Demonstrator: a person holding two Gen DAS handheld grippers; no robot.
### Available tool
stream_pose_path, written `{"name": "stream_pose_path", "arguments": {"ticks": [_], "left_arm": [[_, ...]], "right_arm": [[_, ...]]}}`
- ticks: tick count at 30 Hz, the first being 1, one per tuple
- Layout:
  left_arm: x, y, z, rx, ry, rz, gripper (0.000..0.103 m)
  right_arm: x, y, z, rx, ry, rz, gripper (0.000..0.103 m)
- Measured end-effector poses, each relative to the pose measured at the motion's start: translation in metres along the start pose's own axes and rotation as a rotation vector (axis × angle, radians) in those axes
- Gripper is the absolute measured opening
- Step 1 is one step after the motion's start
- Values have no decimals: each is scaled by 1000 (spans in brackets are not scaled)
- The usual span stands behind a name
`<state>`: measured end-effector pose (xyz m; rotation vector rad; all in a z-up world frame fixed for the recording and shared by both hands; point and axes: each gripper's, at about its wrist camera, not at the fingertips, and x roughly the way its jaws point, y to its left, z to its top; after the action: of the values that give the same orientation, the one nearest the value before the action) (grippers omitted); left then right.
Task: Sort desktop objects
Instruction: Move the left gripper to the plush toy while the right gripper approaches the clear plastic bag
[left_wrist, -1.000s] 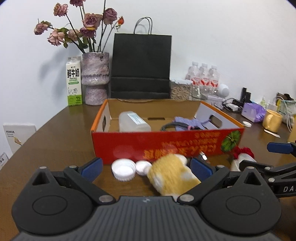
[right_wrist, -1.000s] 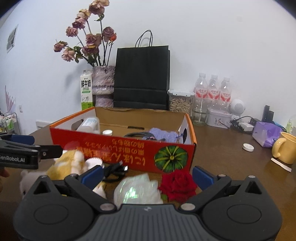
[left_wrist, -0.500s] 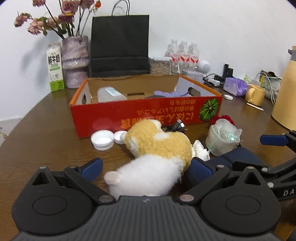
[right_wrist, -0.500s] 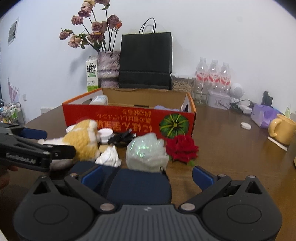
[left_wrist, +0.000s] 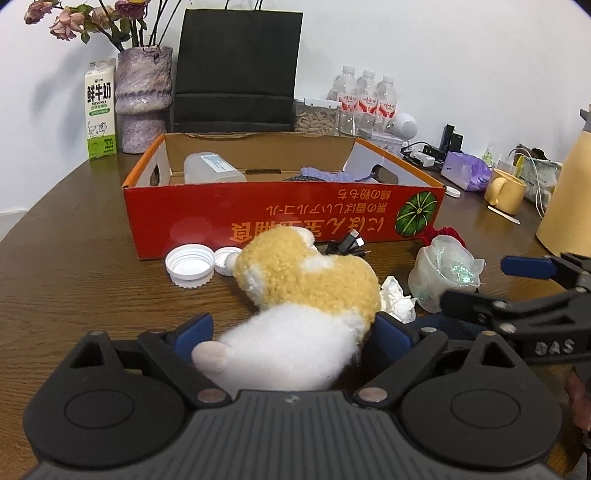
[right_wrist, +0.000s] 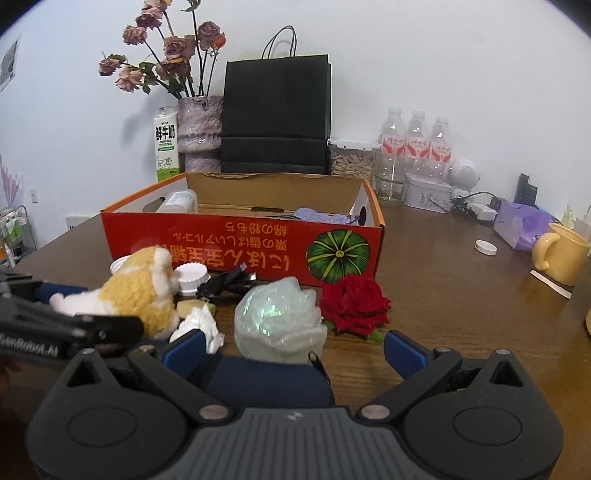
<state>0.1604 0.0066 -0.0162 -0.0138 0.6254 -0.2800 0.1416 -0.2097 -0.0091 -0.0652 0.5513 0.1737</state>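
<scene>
Straddling the plush, left gripper sits low over the table. Jaws wide, and they have just been closing a little; plush lies between them. Right pad looks against the fur; left pad shows a gap. No firm grip yet, by my reading.

Plush: yellow and white, on its side, just in front of the box, head toward two white caps. Crumpled tissue touches its flank.

Right gripper also low, jaws wide apart. A dark blue pouch lies between them, close to the camera; pads seem not to press on it. Beyond the pouch: a clear wrapped bundle, a red rose, a black cable.

Box is open, already holding a clear container and a purple cloth.

Risks, as I judge them:
- Plush is soft and rounded. A pinch on fur alone could slip on the lift, dropping it on the caps.
- Tissue sits so near the right pad it may get caught and carried along.
- Both grippers work close together. Left one's right finger and right one's left finger nearly share the same space; a sideways move could knock them.
- Pouch is limp. A grab at one edge could let it sag and drag the bundle or rose.
</scene>
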Motion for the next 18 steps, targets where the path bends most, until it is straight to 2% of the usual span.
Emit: {"name": "stream_pose_path", "arguments": {"ticks": [3,5,6,7,9,12,18], "left_arm": [[2,1,1,-7,5,-20,86],[3,0,2,-7,8,-41,73],[3,-1,2,-3,9,-47,69],[3,-2,2,6,10,-52,62],[2,-5,1,19,7,-47,59],[0,-6,0,20,0,-45,56],[-9,-8,0,20,-33,-40,56]], "right_arm": [[10,2,5,-4,12,11,97],[14,3,6,-10,24,24,87],[15,4,5,-11,29,39,76],[15,4,5,-11,32,53,60],[14,4,4,-2,32,77,43],[9,2,3,5,9,93,36],[-1,-1,4,19,-24,102,35]]}}
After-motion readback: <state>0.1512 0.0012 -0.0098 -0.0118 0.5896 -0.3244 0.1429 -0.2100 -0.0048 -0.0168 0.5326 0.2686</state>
